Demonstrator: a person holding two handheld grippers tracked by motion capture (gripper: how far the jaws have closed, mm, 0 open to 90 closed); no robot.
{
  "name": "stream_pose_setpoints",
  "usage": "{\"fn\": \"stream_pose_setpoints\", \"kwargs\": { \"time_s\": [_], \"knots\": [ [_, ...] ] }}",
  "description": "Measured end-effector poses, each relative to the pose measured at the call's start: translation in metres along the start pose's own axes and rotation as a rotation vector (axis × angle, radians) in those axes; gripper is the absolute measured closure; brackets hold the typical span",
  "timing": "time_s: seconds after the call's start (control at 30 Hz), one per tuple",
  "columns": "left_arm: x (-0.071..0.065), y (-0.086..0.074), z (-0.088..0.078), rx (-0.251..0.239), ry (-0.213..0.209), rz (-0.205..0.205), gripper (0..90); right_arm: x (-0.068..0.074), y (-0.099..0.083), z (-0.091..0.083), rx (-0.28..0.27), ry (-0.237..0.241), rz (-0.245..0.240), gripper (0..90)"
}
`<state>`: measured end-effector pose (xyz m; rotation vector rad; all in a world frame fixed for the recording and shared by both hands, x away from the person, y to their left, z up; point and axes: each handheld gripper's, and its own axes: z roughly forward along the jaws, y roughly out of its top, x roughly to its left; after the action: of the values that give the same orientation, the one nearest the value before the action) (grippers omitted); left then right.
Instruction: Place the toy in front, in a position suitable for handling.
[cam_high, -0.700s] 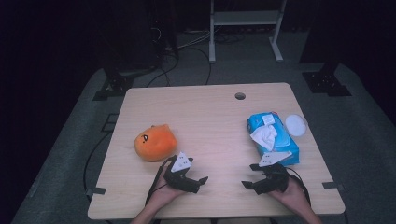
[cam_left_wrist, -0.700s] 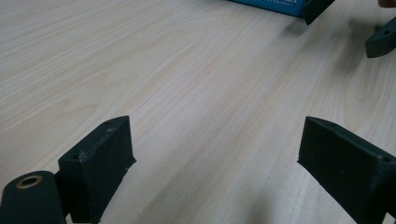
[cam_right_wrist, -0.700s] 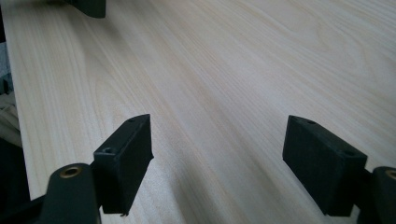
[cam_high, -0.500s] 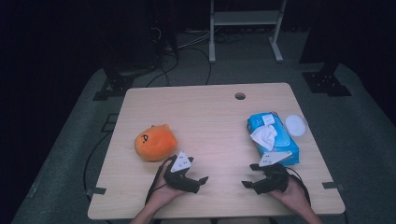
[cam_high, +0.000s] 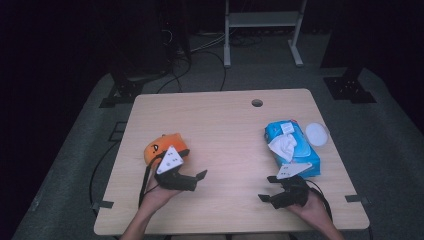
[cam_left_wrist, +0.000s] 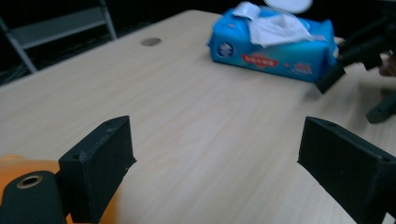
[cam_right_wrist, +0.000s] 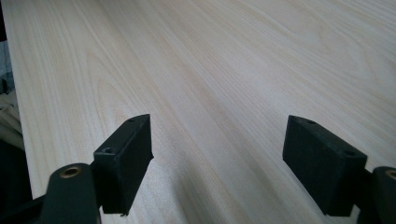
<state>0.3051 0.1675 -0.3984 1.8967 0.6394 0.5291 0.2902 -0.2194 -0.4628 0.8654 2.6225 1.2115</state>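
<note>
Both grippers, left (cam_high: 198, 176) and right (cam_high: 269, 188), wide, empty; wipes pack (cam_high: 292, 147) near tabletop's right edge, one wipe (cam_high: 282, 147) protruding

The pale wooden table (cam_high: 225, 130) showed a smooth matt grain, the blue glossy plastic tissue pack (cam_left_wrist: 275, 53) held soft white paper tissue (cam_left_wrist: 275, 29), the orange toy (cam_high: 159, 145) looked plush, and both grippers' black jaws appeared matt plastic.
</note>
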Motion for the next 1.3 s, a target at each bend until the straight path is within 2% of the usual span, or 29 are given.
{"fn": "stream_pose_setpoints", "kwargs": {
  "time_s": [0.1,0.17,0.2,0.37,0.57,0.77,0.87,1.03,1.2,1.3],
  "knots": [
    [0.016,0.004,-0.015,-0.027,0.059,-0.004,9.5,0.000,0.000,0.000,0.000,0.000,0.000,22.8],
    [0.021,0.005,-0.019,-0.034,0.072,-0.008,9.5,0.000,0.000,0.000,0.002,0.000,0.000,22.9],
    [0.030,0.005,-0.027,-0.044,0.096,-0.015,9.5,0.000,0.000,0.000,0.003,-0.001,0.001,22.9],
    [0.044,0.003,-0.036,-0.063,0.124,-0.024,9.2,0.000,0.000,-0.001,-0.008,-0.002,0.014,22.8],
    [0.065,-0.006,-0.035,-0.030,0.143,-0.033,8.6,-0.001,0.000,0.000,-0.006,-0.003,0.021,22.8],
    [0.093,-0.020,-0.033,0.008,0.163,-0.084,8.6,0.000,0.000,0.000,-0.003,-0.005,0.019,22.8],
    [0.104,-0.028,-0.031,0.023,0.148,-0.115,8.6,0.000,0.000,0.000,-0.002,-0.004,0.018,22.8],
    [0.112,-0.036,-0.025,0.041,0.122,-0.145,8.6,0.000,0.000,0.000,0.000,-0.004,0.018,22.8],
    [0.114,-0.046,-0.012,0.124,0.086,-0.154,8.6,0.001,0.000,0.000,0.001,-0.005,0.012,22.8],
    [0.113,-0.052,-0.008,0.122,0.076,-0.149,8.6,0.001,0.000,0.000,0.003,-0.005,0.009,22.8]
  ]
}}
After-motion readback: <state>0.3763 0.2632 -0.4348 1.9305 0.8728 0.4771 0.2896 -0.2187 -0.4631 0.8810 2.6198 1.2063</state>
